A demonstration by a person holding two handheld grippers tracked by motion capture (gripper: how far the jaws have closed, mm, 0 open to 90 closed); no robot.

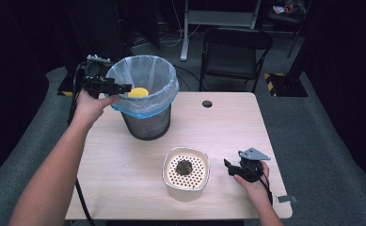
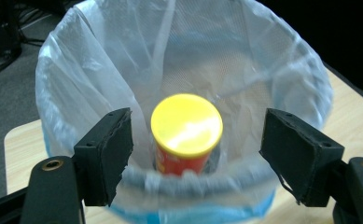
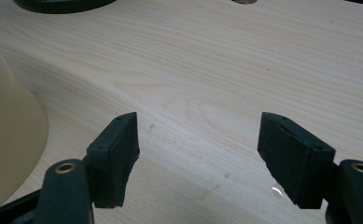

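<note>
From above, the left tongs (image 1: 124,88) reach over the rim of a lined wire bin (image 1: 146,101) on a pale wood worktop (image 1: 124,165), a yellow-lidded can (image 1: 138,92) inside, while the right tongs (image 1: 228,165) rest near a cream perforated container (image 1: 186,173). The left gripper view shows those tongs (image 2: 195,156) wide apart, the can (image 2: 186,130) between and beyond them, untouched. The right gripper view shows its tongs (image 3: 198,154) wide over bare worktop (image 3: 207,70).

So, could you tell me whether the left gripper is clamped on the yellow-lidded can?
No, the left gripper is open, its jaws wide apart, with the can apart from them inside the lined bin.
</note>
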